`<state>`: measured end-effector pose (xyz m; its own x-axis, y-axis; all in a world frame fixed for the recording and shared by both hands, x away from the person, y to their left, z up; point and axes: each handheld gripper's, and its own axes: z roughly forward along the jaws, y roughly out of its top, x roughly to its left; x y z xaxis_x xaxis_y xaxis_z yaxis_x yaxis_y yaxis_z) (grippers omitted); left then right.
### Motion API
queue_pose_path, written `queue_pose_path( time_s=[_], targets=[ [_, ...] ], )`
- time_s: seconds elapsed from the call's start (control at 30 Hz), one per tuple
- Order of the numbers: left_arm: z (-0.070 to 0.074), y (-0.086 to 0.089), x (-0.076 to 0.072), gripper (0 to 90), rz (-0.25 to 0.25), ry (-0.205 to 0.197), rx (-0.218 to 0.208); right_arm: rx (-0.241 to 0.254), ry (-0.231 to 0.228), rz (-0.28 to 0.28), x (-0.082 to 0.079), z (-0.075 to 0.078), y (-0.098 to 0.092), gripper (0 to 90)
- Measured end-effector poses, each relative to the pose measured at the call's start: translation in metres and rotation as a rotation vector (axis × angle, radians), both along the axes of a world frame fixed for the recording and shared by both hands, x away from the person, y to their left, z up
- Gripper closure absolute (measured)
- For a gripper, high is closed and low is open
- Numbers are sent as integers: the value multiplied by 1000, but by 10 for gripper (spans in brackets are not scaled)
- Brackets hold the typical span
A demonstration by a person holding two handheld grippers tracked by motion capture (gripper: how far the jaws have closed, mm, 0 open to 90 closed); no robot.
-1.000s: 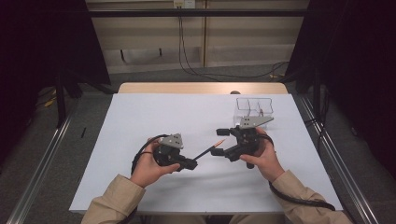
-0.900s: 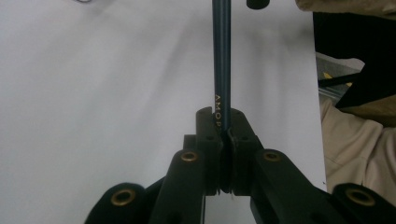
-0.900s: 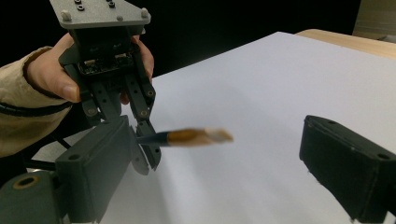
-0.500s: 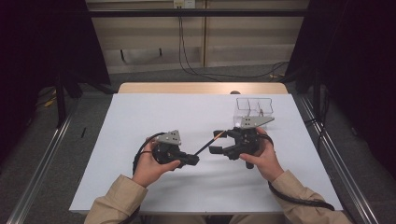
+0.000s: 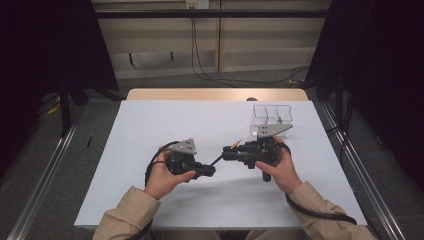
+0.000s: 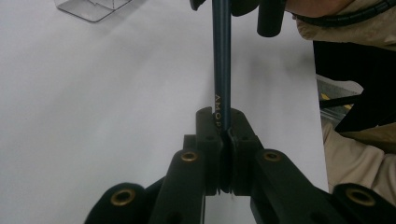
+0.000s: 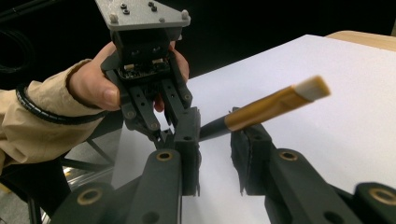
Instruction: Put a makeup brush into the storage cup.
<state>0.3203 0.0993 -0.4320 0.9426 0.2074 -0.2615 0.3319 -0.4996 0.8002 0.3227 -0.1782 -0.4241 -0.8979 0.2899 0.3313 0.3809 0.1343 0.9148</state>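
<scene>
While bridging both grippers, paintbrush [image 6: 221,60]: off the tabletop [image 5: 200,120], slanting between the two hands near mid-table, bristles [image 7: 313,87] toward the far right.
Left gripper [image 6: 223,116]: fully closed on the tail of the dark handle, lettering just above the pads, shaft in line with the jaws.
Right gripper [image 7: 215,126]: jaws just been closing, brush between them where the handle meets the gold ferrule [image 7: 266,103]; can't tell whether the pads bite yet.
Weight: light by the look, no sag along the shaft.
Stiffness: rigid handle and ferrule, soft tuft; likely to pivot in a single narrow pinch.
Surface: glossy lacquer, probably slick, and round, so prone to rolling between flat pads.
Fragile part: bristles, easily splayed if squeezed or pushed into something.
Where to hold: on the handle just behind the ferrule, across the shaft, never on the tuft.
Handover note: best to release the left grip only once the right one is firm.
Nearby: clear box [image 5: 272,116] at far right, apart from the brush.
</scene>
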Motion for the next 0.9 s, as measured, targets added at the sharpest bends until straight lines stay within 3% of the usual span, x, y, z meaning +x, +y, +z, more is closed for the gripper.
queue_pose_path(
  time_s=[0.2,0.53,0.9],
  targets=[
    [-1,-3,-1,856,6,-23,-8,34,37,8,2,1,0,784],
    [-9,-16,0,852,-5,-6,1,66,66,30,3,5,5,838],
    [-15,-21,0,833,-18,13,-19,53,42,27,1,6,7,840]
  ],
)
